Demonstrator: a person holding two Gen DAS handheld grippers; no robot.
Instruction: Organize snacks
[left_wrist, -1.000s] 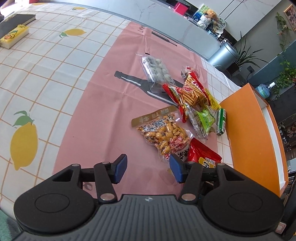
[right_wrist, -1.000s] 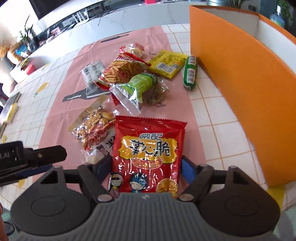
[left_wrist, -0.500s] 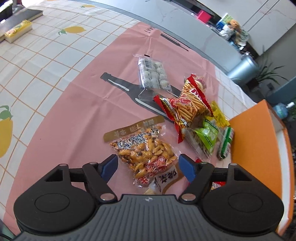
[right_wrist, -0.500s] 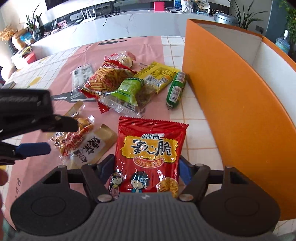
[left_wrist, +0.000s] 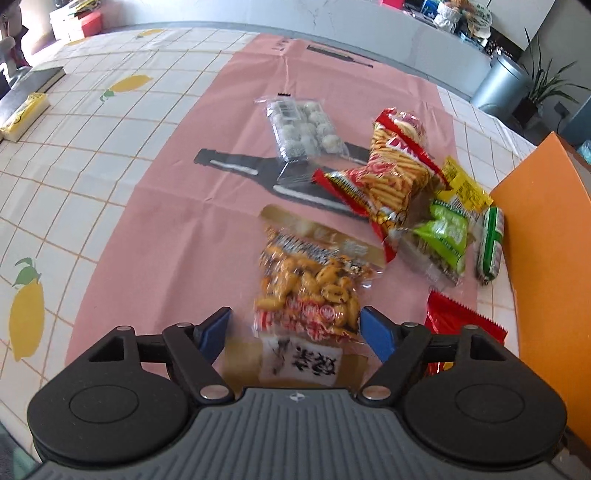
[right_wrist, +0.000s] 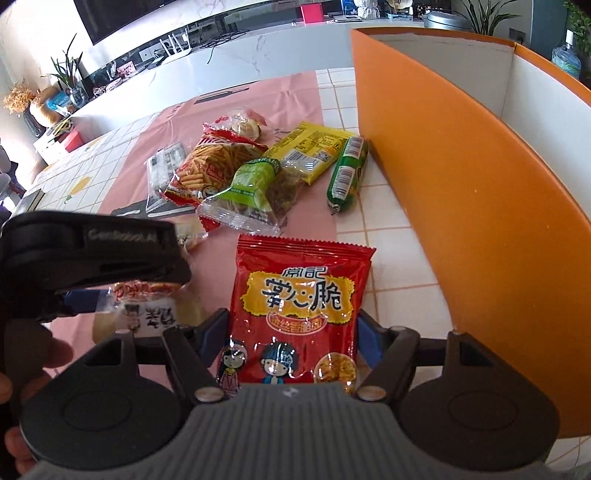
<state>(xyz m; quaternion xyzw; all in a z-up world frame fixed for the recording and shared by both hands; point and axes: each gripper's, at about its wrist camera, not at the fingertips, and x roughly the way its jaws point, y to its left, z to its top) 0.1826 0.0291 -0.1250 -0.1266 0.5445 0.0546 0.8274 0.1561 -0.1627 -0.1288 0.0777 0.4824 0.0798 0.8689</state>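
**Both grippers over snack packets, orange box at right**

Left gripper (left_wrist: 295, 328): jaws opening, nearly at full spread. The peanut packet (left_wrist: 308, 291) lies between the blue pads (left_wrist: 214, 330) on the pink mat (left_wrist: 177, 206); the pads show a gap on each side, no contact. The packet is blurred in the left wrist view.

Right gripper (right_wrist: 288, 339): jaws partly apart, straddling the lower end of the red crisp packet (right_wrist: 299, 302). The blue pads sit right at the packet's edges. The packet appears pinched between them, with its top end pointing away from the camera, over the bench (right_wrist: 388, 258) tiles just beside the mat edge.

Rest of the pile, further out on the mat:
- clear tray of white balls (left_wrist: 303, 127), on the bottle print
- red stick-snack bag (left_wrist: 391, 173), partly overlapping a green packet (left_wrist: 443, 232)
- yellow packet (right_wrist: 310, 151) next to it
- green sausage (right_wrist: 347, 173) on the tiles, just beside the wall of the orange box (right_wrist: 480, 206)

The orange box stands open-topped, white inside, on the right of both views. The inside that shows holds no snacks.

The left gripper body and part of a person's hand (right_wrist: 22, 354) show at the left edge of the right wrist view.
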